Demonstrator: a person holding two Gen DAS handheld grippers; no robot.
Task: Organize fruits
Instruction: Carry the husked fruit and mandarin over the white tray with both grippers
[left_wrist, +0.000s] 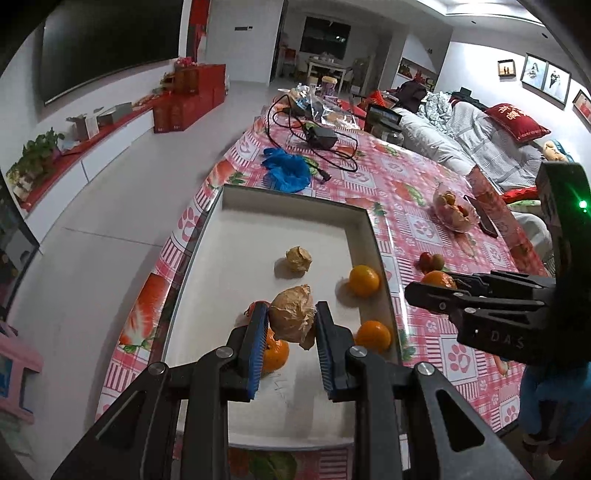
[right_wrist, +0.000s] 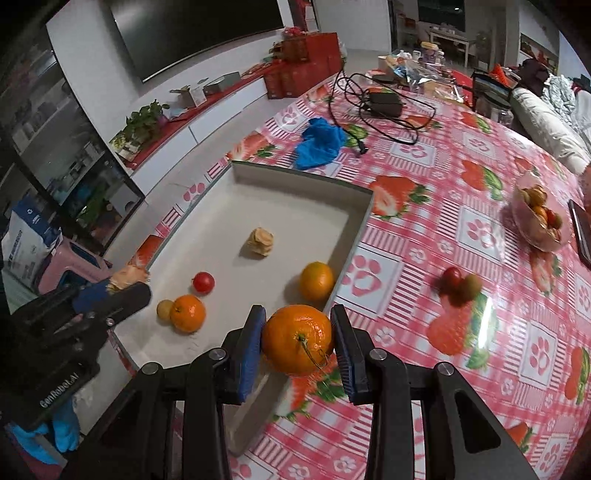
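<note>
Two fruits are held at once. The left tool (left_wrist: 291, 332) is closed about halfway on a papery-husked fruit (left_wrist: 291, 314), which is carried above the white tray (left_wrist: 288, 206). The right tool (right_wrist: 298, 341) is closed to a similar width on a large orange (right_wrist: 297, 338), which is held over the tray's near corner, where the rim meets the patterned surface (right_wrist: 461, 177).

Several fruits are already lying in the tray: a second husked fruit (right_wrist: 260, 242), an orange near the right wall (right_wrist: 316, 280), another orange (right_wrist: 187, 313) with a small yellowish fruit (right_wrist: 165, 310) touching it, and a red tomato (right_wrist: 203, 282). Two small fruits (right_wrist: 460, 286) are left out on the surface, and a clear bowl of fruit (right_wrist: 539, 218) is seen further off.

The husk is judged to be the weak point: it is thin and crumpled, so the fruit could slip out or be crushed if the grip is altered. If the orange is released on the rim, it could roll off onto the surface. With both tools near the same corner, a collision is possible, and resting fruit could be knocked about.
</note>
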